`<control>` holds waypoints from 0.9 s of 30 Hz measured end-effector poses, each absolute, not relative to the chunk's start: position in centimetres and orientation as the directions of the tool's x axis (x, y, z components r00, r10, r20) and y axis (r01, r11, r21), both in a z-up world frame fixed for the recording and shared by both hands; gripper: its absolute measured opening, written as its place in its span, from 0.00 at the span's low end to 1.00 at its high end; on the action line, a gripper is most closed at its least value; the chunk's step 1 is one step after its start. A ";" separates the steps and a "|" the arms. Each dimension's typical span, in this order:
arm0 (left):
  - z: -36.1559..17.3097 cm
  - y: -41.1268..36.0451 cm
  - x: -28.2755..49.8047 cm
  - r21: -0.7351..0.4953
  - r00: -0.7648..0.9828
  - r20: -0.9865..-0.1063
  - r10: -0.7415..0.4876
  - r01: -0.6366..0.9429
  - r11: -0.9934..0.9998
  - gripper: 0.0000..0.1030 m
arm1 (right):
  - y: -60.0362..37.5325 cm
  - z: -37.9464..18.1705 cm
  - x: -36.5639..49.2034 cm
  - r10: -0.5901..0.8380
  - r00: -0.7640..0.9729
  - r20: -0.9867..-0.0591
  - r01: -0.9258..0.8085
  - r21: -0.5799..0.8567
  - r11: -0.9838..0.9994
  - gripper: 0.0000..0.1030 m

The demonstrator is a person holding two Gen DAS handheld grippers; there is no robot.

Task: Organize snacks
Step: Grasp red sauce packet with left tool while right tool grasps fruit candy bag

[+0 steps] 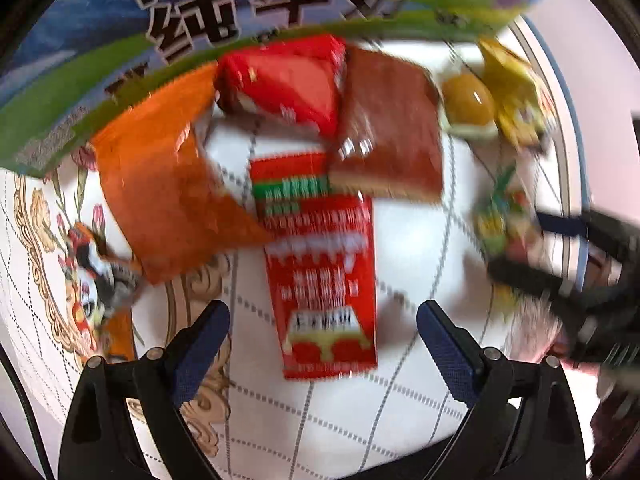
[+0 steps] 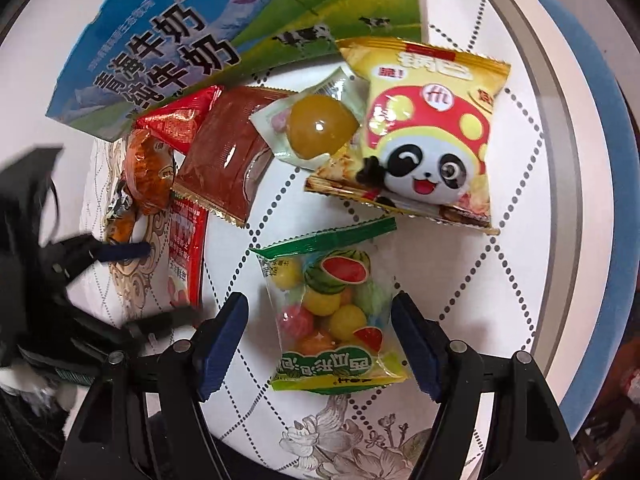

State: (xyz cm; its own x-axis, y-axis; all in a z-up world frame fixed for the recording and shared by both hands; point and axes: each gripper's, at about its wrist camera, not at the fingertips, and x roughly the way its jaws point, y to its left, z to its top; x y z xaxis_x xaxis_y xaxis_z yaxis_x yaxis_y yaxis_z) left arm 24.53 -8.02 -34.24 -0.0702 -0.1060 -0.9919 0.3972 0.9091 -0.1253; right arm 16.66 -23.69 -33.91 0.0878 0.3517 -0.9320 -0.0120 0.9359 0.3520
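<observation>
Snack packets lie on a round white patterned table (image 2: pixel 460 264). My left gripper (image 1: pixel 323 320) is open, its jaws on either side of a long red sachet (image 1: pixel 320 268), which also shows in the right wrist view (image 2: pixel 186 256). My right gripper (image 2: pixel 320 312) is open, its jaws on either side of a clear bag of fruit-shaped gum balls (image 2: pixel 332 312), seen blurred in the left wrist view (image 1: pixel 504 216). Behind lie a brown packet (image 1: pixel 388 132) (image 2: pixel 228 156), a red wrapper (image 1: pixel 288 80), an orange wrapper (image 1: pixel 160 184), a yellow jelly cup (image 2: pixel 316 128) and a yellow panda snack bag (image 2: pixel 428 132).
A blue and green milk carton box (image 2: pixel 168 44) (image 1: pixel 120 40) stands at the back of the table, against the snacks. The table's raised rim (image 2: pixel 560 160) curves along the right. Each gripper shows at the edge of the other's view.
</observation>
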 end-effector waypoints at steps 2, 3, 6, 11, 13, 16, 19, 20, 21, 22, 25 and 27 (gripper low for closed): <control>-35.6 -9.0 25.9 -0.114 -0.075 -0.993 -0.093 0.379 0.918 0.91 | -22.9 -34.4 16.5 0.304 0.094 -0.948 -0.032 0.302 0.953 0.71; -36.3 -9.9 26.0 -0.101 -0.073 -0.994 -0.080 0.378 0.920 0.91 | -22.7 -34.5 16.3 0.270 0.106 -0.957 -0.033 0.268 0.963 0.64; -36.8 -11.9 26.3 -0.096 -0.051 -0.995 -0.084 0.339 0.936 0.78 | -22.7 -34.8 15.7 0.241 0.119 -0.963 -0.008 0.241 0.970 0.56; -37.0 -10.3 20.6 -0.119 -0.080 -0.991 -0.104 0.223 0.968 0.52 | -23.7 -34.8 13.6 0.242 0.100 -0.965 0.034 0.246 0.969 0.55; -37.5 -9.3 19.3 -0.140 -0.108 -0.987 -0.123 0.175 0.974 0.52 | -23.8 -34.9 12.3 0.255 0.087 -0.963 0.041 0.259 0.965 0.55; -38.8 -7.9 17.6 -0.191 -0.157 -0.973 -0.171 0.123 0.974 0.52 | -24.1 -35.1 11.3 0.287 0.064 -0.956 0.056 0.291 0.955 0.56; -39.4 -7.7 18.0 -0.197 -0.153 -0.971 -0.183 0.085 0.977 0.53 | -23.7 -36.1 10.7 0.298 0.053 -0.953 0.067 0.301 0.951 0.58; -39.5 -7.5 18.2 -0.193 -0.144 -0.973 -0.182 0.068 0.979 0.53 | -23.8 -36.0 10.8 0.294 0.050 -0.954 0.064 0.297 0.953 0.58; -39.4 -7.5 17.8 -0.186 -0.124 -0.976 -0.179 0.054 0.981 0.53 | -23.5 -36.2 10.8 0.282 0.045 -0.958 0.049 0.284 0.958 0.58; -38.8 -7.7 17.5 -0.175 -0.108 -0.980 -0.168 0.059 0.983 0.51 | -22.9 -36.3 11.1 0.267 0.046 -0.963 0.039 0.268 0.963 0.58; -37.6 -7.9 17.1 -0.128 -0.047 -0.991 -0.124 0.115 0.985 0.46 | -20.2 -36.6 11.9 0.218 0.064 -0.974 0.011 0.219 0.976 0.55; -36.3 -8.0 16.2 -0.126 -0.024 -0.992 -0.123 0.124 0.984 0.45 | -20.0 -36.2 11.6 0.207 0.082 -0.975 0.008 0.209 0.978 0.54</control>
